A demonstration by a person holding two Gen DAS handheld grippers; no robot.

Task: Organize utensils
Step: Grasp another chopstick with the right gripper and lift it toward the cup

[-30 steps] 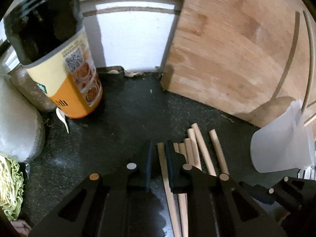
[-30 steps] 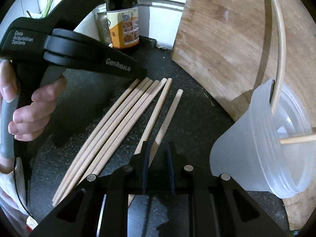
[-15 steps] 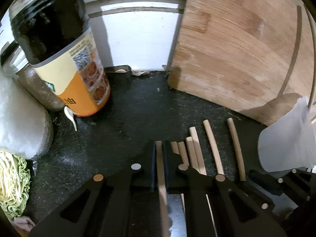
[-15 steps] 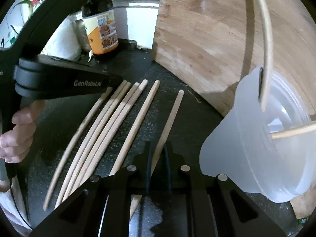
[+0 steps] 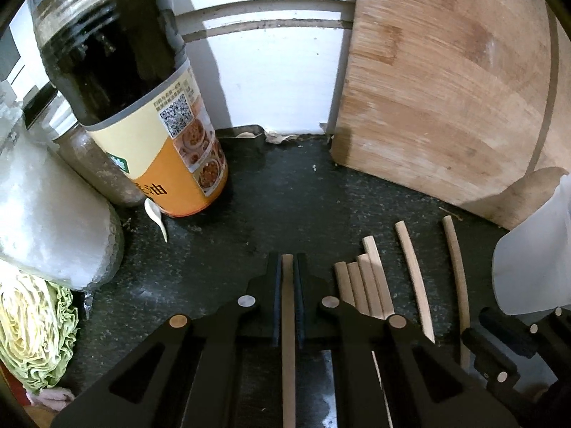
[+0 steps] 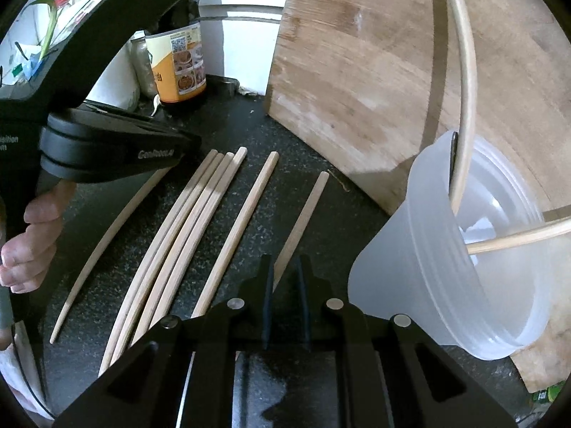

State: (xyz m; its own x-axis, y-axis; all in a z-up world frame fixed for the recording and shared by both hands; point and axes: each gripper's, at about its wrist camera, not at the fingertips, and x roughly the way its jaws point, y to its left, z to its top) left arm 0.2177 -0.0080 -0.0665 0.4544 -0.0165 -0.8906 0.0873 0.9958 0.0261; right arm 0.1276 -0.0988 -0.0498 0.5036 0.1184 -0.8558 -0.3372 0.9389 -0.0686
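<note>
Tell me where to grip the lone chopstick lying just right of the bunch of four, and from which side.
Take that chopstick at mid-shaft, coming straight down from above with the tongs set across it. It lies flat on the counter with bare gaps on both sides, apart from the bunch, so a pad should fit on each side.

Pale wooden chopsticks lie on a dark speckled counter [image 6: 314, 135]. One chopstick [image 5: 287, 306] sits pinched between the jaws of the left gripper [image 5: 287, 278], its blunt end level with the fingertips. Four chopsticks [image 6: 185, 221] lie bunched side by side, touching. Two more lie singly to their right: one [image 6: 246, 214] close by, the other [image 6: 303, 214] running back under the right gripper [image 6: 285, 278]. A frosted plastic cup [image 6: 428, 249] stands tilted beside them with two chopsticks [image 6: 464, 89] leaning out of it.
</note>
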